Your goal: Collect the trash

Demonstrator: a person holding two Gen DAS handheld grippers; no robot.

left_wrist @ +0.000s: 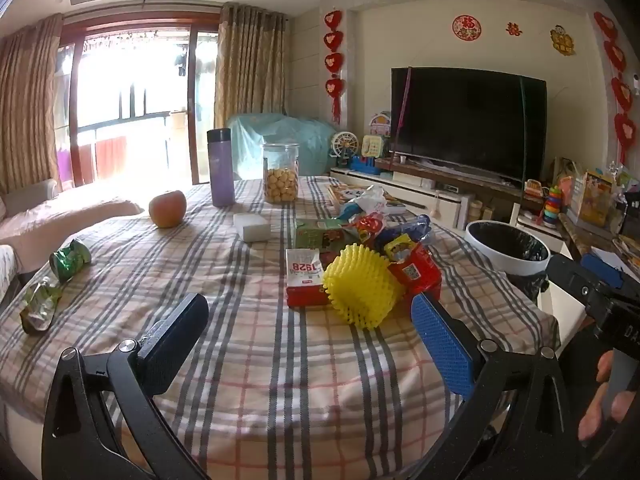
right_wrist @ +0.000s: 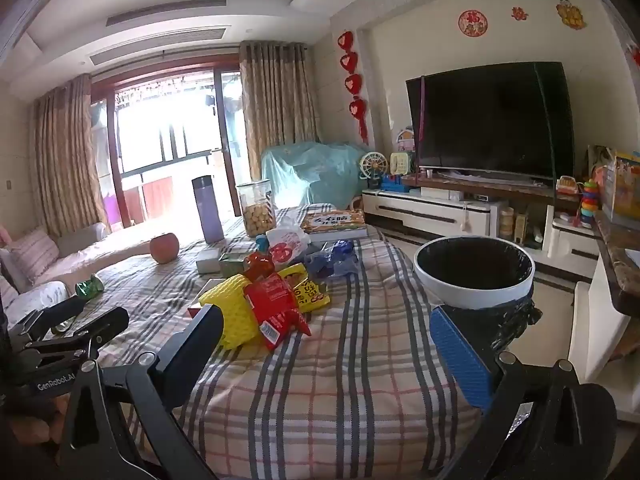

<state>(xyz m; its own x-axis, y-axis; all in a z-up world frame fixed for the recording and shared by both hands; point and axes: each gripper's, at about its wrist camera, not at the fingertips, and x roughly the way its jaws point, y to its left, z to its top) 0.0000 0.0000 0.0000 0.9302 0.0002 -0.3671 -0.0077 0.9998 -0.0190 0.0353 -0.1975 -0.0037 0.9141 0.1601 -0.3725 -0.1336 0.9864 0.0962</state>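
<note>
A heap of trash lies mid-table: a yellow foam fruit net (left_wrist: 362, 286) (right_wrist: 234, 312), red snack wrappers (left_wrist: 416, 274) (right_wrist: 274, 308), a red-and-white "1928" box (left_wrist: 304, 280), a blue plastic bag (right_wrist: 334, 260) and a green carton (left_wrist: 318, 234). Crumpled green wrappers (left_wrist: 68, 258) (left_wrist: 38, 306) lie at the table's left edge. A white bin with a black liner (left_wrist: 508, 246) (right_wrist: 474, 276) stands right of the table. My left gripper (left_wrist: 310, 326) is open and empty, just short of the heap. My right gripper (right_wrist: 326, 332) is open and empty, between heap and bin.
A plaid cloth (left_wrist: 256, 320) covers the table. At its far end stand a purple bottle (left_wrist: 220, 168), a biscuit jar (left_wrist: 281, 174), an apple (left_wrist: 167, 209), a white block (left_wrist: 251, 226) and a book (right_wrist: 334, 222). A TV cabinet (right_wrist: 440, 210) stands behind the bin.
</note>
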